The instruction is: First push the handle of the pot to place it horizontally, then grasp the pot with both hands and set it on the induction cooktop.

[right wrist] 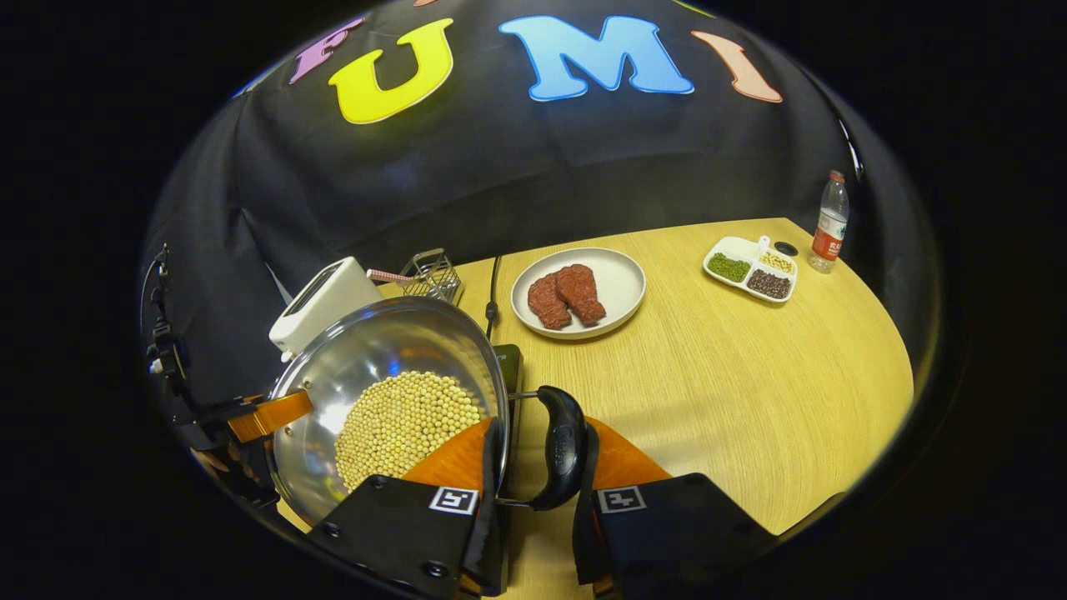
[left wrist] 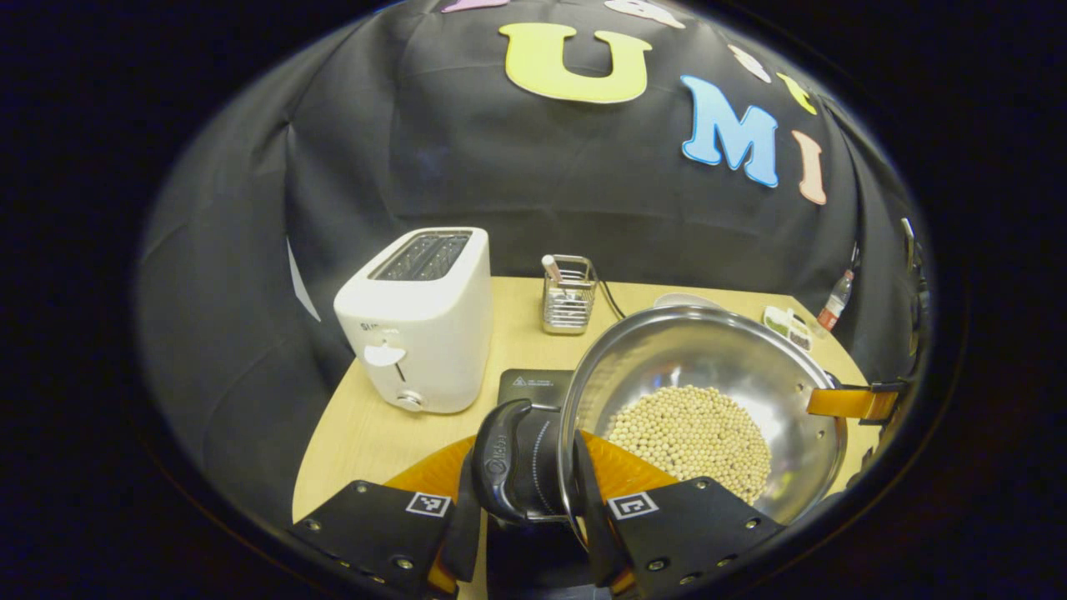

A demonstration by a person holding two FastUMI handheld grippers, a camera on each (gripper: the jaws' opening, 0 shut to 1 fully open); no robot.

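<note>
A steel pot (left wrist: 667,350) with several pale beans (left wrist: 692,433) in it hangs over the black induction cooktop (left wrist: 533,387); whether it touches the cooktop I cannot tell. My left gripper (left wrist: 527,475) is shut on the pot's black side handle (left wrist: 508,458). In the right gripper view, my right gripper (right wrist: 542,450) is shut on the opposite black handle (right wrist: 563,442) of the pot (right wrist: 375,342). The cooktop (right wrist: 508,362) peeks out beside the pot's rim. Each view also shows the other gripper at the pot's far side.
A white toaster (left wrist: 425,321) stands left of the cooktop and a wire utensil rack (left wrist: 568,296) behind it. The wooden table (right wrist: 750,392) carries a plate (right wrist: 621,283) of meat, a sectioned dish (right wrist: 750,267) and a bottle (right wrist: 829,223). A black cord (right wrist: 493,292) runs to the cooktop.
</note>
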